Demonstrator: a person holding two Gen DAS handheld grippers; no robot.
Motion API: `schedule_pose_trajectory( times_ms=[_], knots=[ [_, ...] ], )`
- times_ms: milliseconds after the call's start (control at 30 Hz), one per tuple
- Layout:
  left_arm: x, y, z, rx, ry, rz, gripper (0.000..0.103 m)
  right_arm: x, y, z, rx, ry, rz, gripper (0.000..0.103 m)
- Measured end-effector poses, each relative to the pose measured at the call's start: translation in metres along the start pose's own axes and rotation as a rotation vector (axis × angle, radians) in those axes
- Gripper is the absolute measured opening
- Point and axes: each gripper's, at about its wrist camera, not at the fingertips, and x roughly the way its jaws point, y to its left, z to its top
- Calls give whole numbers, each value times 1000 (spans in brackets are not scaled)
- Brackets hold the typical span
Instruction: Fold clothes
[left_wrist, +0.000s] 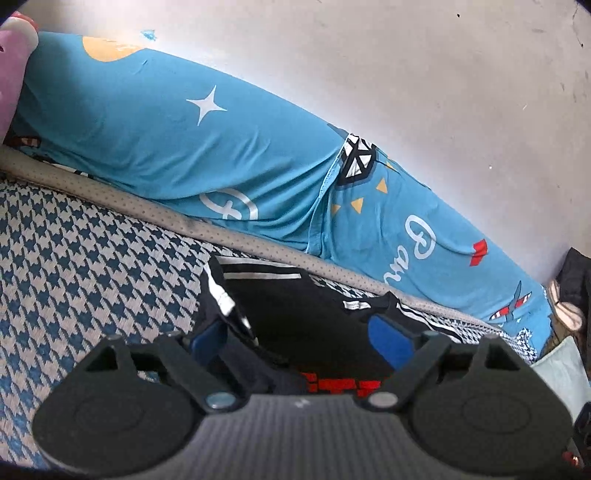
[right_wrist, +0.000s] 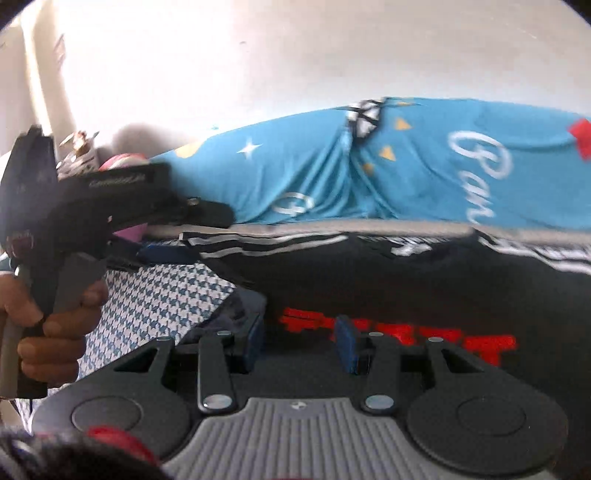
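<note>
matt black cloth shirt (right_wrist: 406, 280), woven mat (left_wrist: 74, 258)

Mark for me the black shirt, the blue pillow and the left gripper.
black shirt (right_wrist: 424, 288): right wrist view, plain black fabric above the red print.
blue pillow (left_wrist: 155, 140): left wrist view, smooth cover below the white star.
left gripper (left_wrist: 299, 338): left wrist view, midway between its blue fingertips.

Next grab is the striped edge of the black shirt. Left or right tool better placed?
Left, probably. The left tool is open with the striped edge just ahead of its fingers. The right tool, also open, sits over the red print mid-garment, with no edge between its fingers.
</note>
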Motion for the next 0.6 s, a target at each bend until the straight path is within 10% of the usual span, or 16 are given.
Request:
schedule_pose_trajectory(
  times_ms=[600],
  knots=[
    [4,4,7,-38,2,-12,88,83,49,12,-263,-38,117,43]
  ],
)
